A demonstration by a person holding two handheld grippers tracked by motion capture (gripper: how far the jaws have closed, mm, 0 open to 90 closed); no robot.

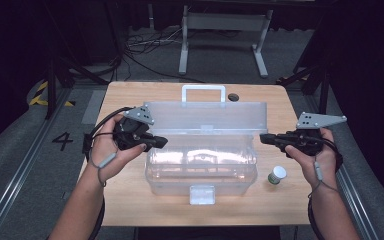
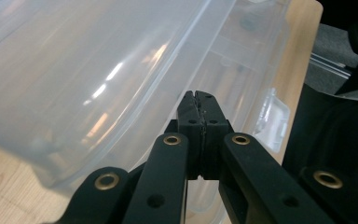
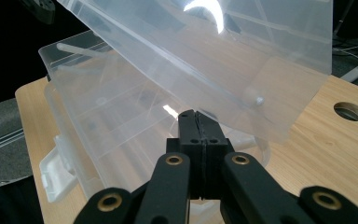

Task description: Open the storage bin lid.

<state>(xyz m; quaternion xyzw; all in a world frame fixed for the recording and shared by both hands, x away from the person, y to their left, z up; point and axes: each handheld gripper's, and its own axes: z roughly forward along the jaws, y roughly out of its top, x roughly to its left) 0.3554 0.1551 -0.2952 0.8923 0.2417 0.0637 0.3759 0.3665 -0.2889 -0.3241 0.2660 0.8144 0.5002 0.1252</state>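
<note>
Nearest, at 6 o'clock on the counter (image 1: 130, 210), the clear box (image 1: 200, 172) shows its front latch (image 1: 202, 194). A small white-capped bottle (image 1: 277, 175) stands at 4 o'clock, just beside the box. Left gripper (image 1: 161, 142) at 9 o'clock, jaws clenched on nothing, tip at the box's left rim. Right gripper (image 1: 264, 138) at 3 o'clock, jaws likewise clenched, empty. Farther, the lid (image 1: 206, 118) stands raised, handle (image 1: 203, 92) at 12 o'clock.

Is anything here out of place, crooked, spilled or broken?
Little stands out. The clear plastic storage box sits square on the wooden table, its lid raised, with no crack or spill visible. The one stray item is a small white-capped green bottle standing upright on the table beside the box.
</note>
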